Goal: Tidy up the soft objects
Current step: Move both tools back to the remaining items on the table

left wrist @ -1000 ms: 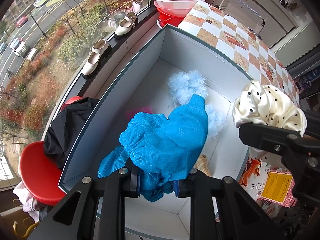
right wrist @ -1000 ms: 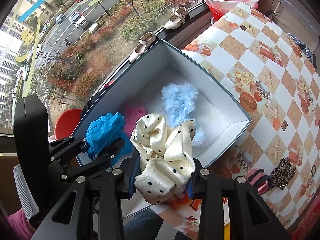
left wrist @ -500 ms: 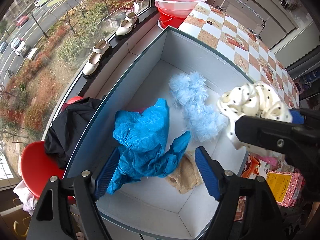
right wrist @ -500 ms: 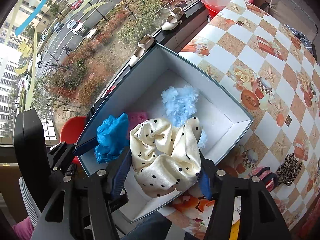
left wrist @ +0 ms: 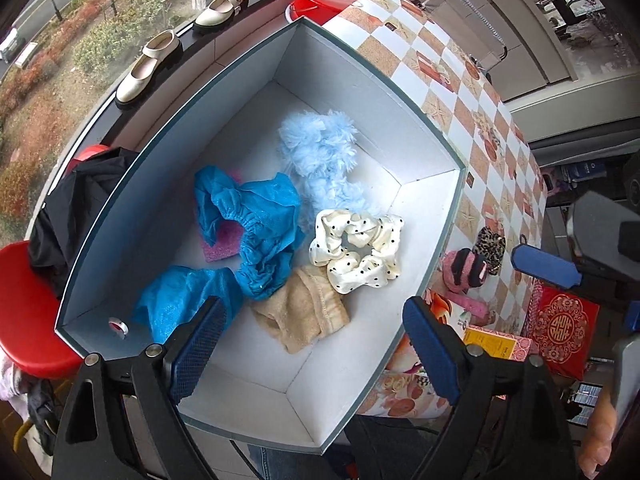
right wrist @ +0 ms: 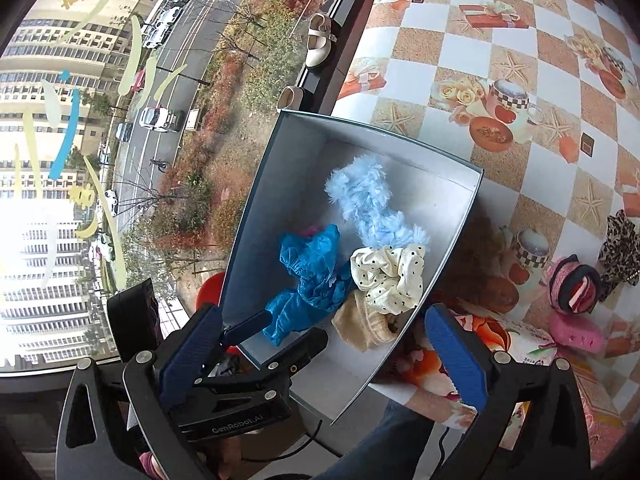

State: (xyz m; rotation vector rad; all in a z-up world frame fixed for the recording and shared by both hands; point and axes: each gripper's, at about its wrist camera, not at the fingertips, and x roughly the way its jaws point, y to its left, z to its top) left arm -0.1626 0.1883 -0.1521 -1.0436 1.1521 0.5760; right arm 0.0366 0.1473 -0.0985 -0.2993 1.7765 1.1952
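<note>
A white box with a teal rim (left wrist: pixel 456 184) (right wrist: pixel 460 240) holds a blue crinkled cover (left wrist: pixel 256 224) (right wrist: pixel 312 272), a cream polka-dot scrunchie (left wrist: pixel 360 248) (right wrist: pixel 388 276), a fluffy light-blue piece (left wrist: pixel 324 148) (right wrist: pixel 368 204), a beige cloth (left wrist: pixel 304 312) (right wrist: pixel 364 324) and a pink pad (left wrist: pixel 222 244). My left gripper (left wrist: pixel 312 348) is open and empty above the box's near end. My right gripper (right wrist: pixel 324 356) is open and empty, above the box's near corner. A pink-and-black soft item (left wrist: pixel 466 276) (right wrist: pixel 572 292) and a leopard scrunchie (left wrist: pixel 490 242) (right wrist: pixel 620 244) lie on the table outside the box.
The checked tablecloth (right wrist: pixel 500 40) runs to the right of the box. A red packet (left wrist: pixel 564 332) and a yellow card (left wrist: pixel 496 346) lie near the table's front. Shoes (left wrist: pixel 148 66) stand on the windowsill. A red stool (left wrist: pixel 28 308) and dark cloth (left wrist: pixel 76 212) sit left of the box.
Both grippers opened. The blue cover and the polka-dot scrunchie dropped into the box, and both grippers pulled back from it.
</note>
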